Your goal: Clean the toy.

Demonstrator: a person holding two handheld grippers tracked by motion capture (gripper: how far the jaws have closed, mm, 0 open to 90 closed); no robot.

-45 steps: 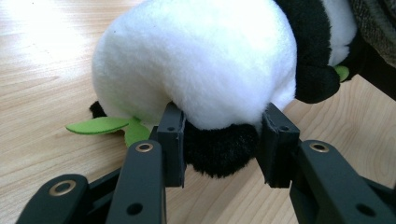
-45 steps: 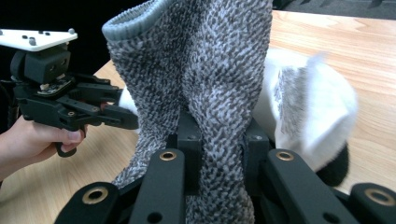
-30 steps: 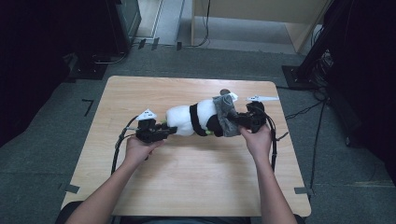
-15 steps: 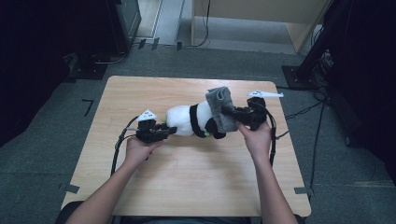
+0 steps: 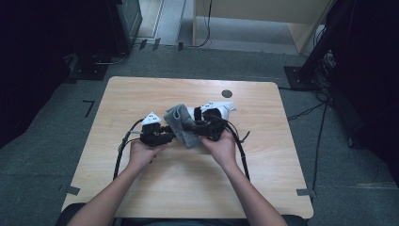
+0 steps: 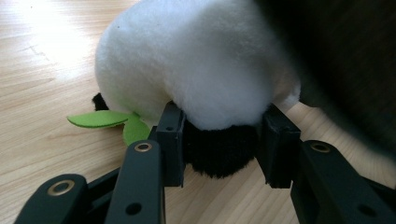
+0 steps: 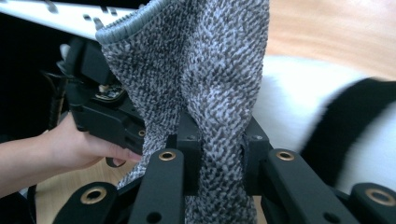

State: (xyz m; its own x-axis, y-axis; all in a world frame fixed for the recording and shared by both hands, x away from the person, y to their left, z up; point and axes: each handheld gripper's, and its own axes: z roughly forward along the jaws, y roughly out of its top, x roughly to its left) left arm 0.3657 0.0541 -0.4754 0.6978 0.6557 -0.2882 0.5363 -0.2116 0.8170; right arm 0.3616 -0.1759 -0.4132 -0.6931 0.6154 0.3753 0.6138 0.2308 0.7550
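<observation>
Bare table (image 5: 141, 197) surrounds the mid-table plush toy (image 6: 196, 65), left gripper (image 5: 165, 137) clamping its black end, right gripper (image 5: 190, 127) clamping the grey sock (image 7: 205, 84).

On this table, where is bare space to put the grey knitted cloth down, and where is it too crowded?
The table is bare along its far edge left of the small dark disc, along its left side, and across the wide near strip beside the forearms. The middle is crowded: left gripper, plush toy, grey knitted cloth, right gripper.

A lab or studio — tape-marked carpet (image 5: 70, 189), trailing cables (image 5: 306, 112), equipment stands (image 5: 301, 75).
</observation>
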